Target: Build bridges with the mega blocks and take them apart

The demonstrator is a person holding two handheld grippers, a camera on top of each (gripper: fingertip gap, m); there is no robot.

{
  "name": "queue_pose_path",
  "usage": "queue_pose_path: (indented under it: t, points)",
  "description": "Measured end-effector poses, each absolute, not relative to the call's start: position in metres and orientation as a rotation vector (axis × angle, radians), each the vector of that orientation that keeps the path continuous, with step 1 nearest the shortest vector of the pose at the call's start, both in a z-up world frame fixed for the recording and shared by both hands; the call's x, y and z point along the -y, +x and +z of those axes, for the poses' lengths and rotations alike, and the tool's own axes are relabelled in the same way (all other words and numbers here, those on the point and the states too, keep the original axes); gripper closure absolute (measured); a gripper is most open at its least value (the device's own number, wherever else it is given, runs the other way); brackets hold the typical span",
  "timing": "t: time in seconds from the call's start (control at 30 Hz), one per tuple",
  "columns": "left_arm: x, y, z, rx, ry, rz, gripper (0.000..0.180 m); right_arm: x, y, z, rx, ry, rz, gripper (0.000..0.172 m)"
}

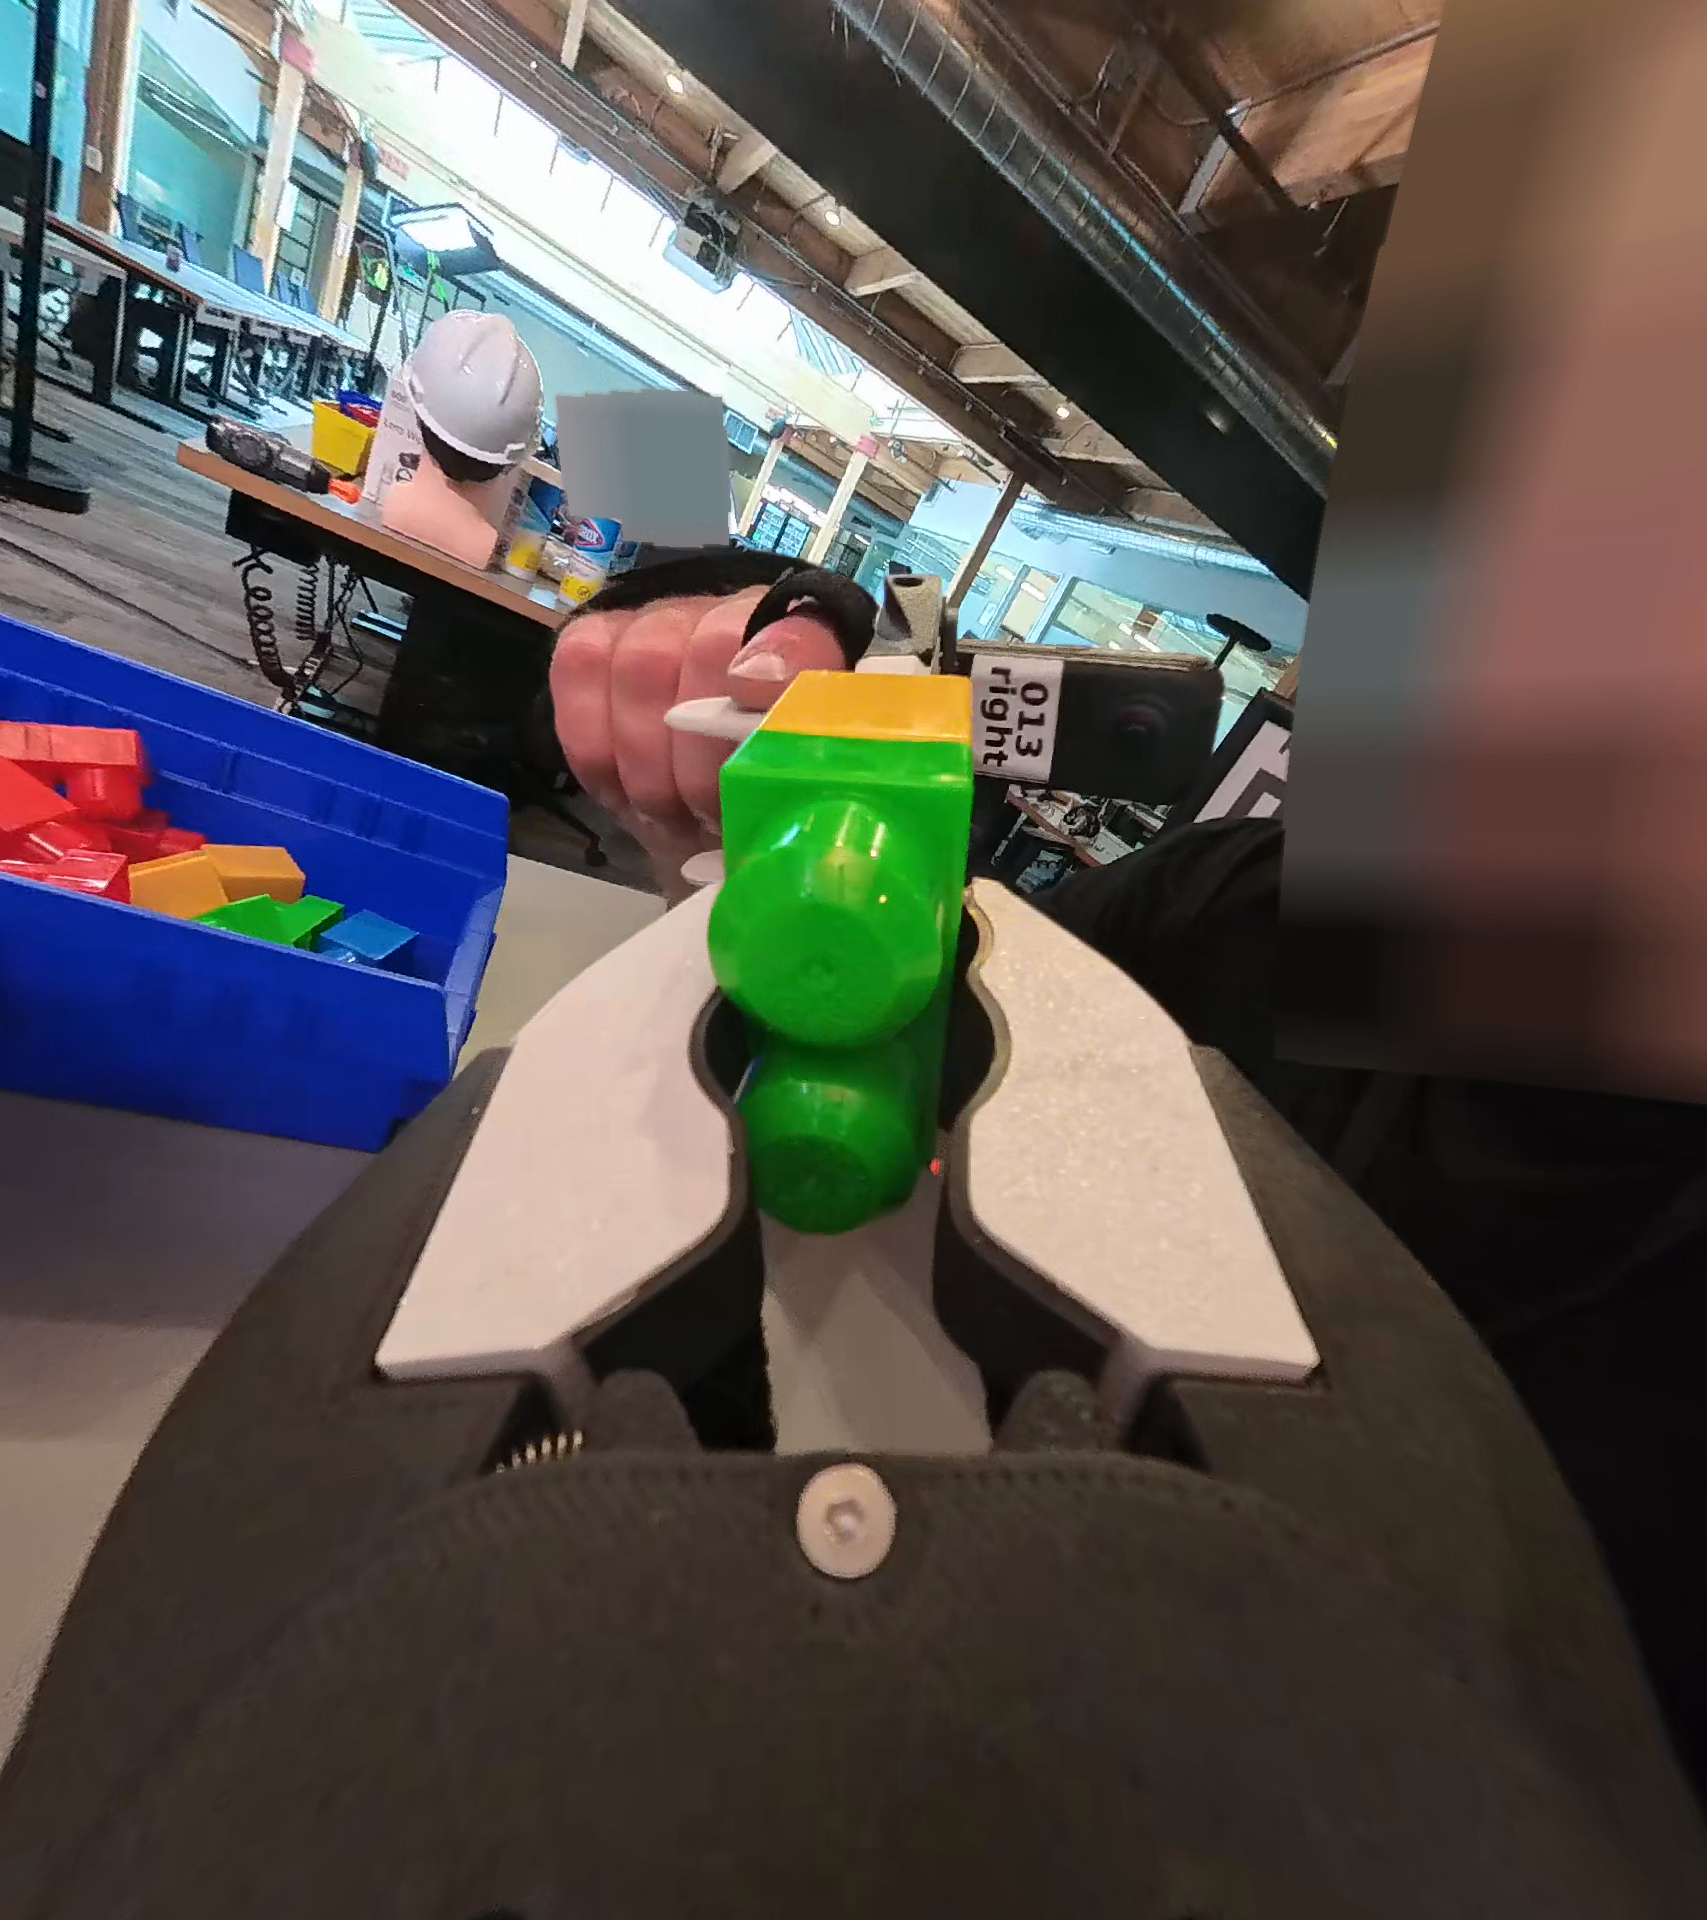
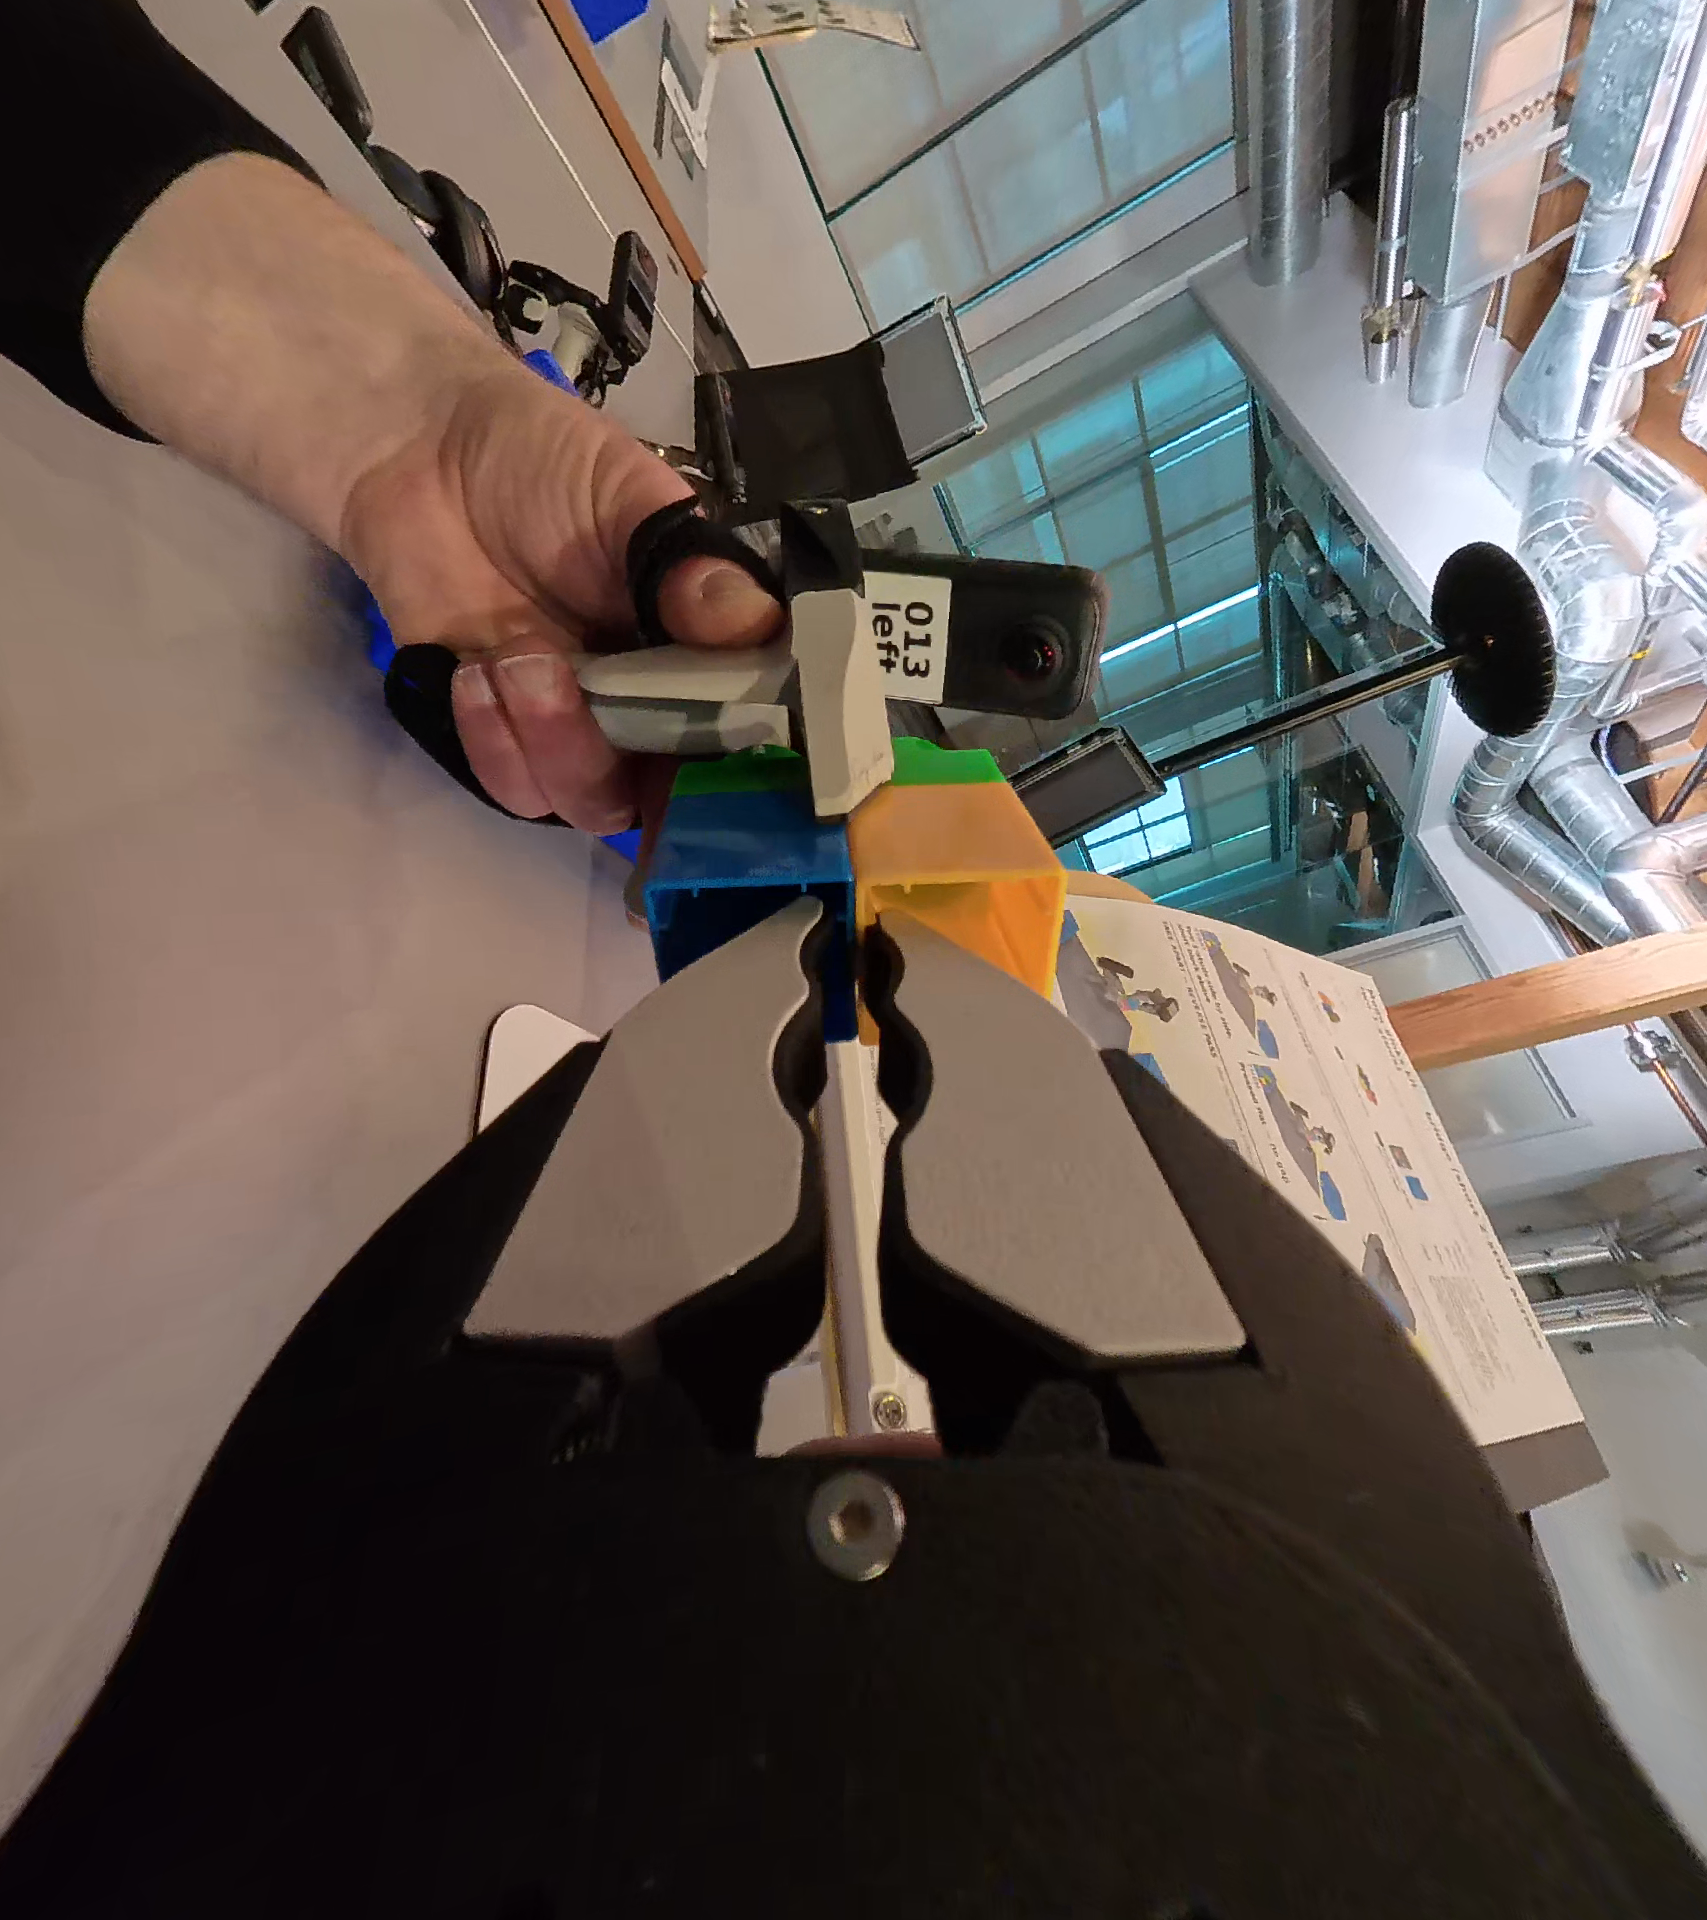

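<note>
A small bridge of mega blocks is held in the air between both grippers. In the left wrist view my left gripper (image 1: 833, 935) is shut on the green block (image 1: 844, 831), whose two studs face the camera; an orange block (image 1: 870, 707) sits on its far end. In the right wrist view my right gripper (image 2: 849, 935) is shut on the touching walls of the blue block (image 2: 745, 862) and the orange block (image 2: 953, 842), one fingertip inside each hollow. The green block (image 2: 942, 764) lies behind them, with a left gripper finger (image 2: 833, 727) across it.
A blue bin (image 1: 153, 997) with several loose red, orange, green and blue blocks stands on the grey table (image 1: 49, 1247) to the left. An instruction sheet (image 2: 1296, 1143) lies on the table on the other side. A person's hands hold both grippers close together. Both grippers' tips are close together, under 4 cm apart.
</note>
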State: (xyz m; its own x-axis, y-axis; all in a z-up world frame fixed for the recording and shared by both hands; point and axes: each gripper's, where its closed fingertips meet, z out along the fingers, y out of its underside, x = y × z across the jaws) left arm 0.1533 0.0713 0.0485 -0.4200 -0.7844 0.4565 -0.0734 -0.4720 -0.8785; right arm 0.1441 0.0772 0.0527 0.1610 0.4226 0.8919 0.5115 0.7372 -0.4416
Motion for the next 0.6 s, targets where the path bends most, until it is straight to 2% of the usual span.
queue_pose_path:
  t: [0.3,0.4,0.5,0.6]
  points:
    - [-0.051,0.152,0.066,-1.260,-1.193,-1.790,0.144,-0.056,0.146,0.067,1.462,-0.712,-0.098,0.169]
    - [-0.078,0.104,0.106,-1.068,-1.099,-1.786,0.144,-0.054,0.181,0.100,1.375,-0.713,-0.161,0.169]
    - [-0.093,0.070,0.120,-1.054,-1.110,-1.578,0.144,-0.058,0.237,0.135,1.268,-0.751,-0.253,0.169]
    - [-0.093,0.067,0.124,-1.085,-1.126,-1.478,0.144,-0.074,0.266,0.138,1.244,-0.839,-0.328,0.169]
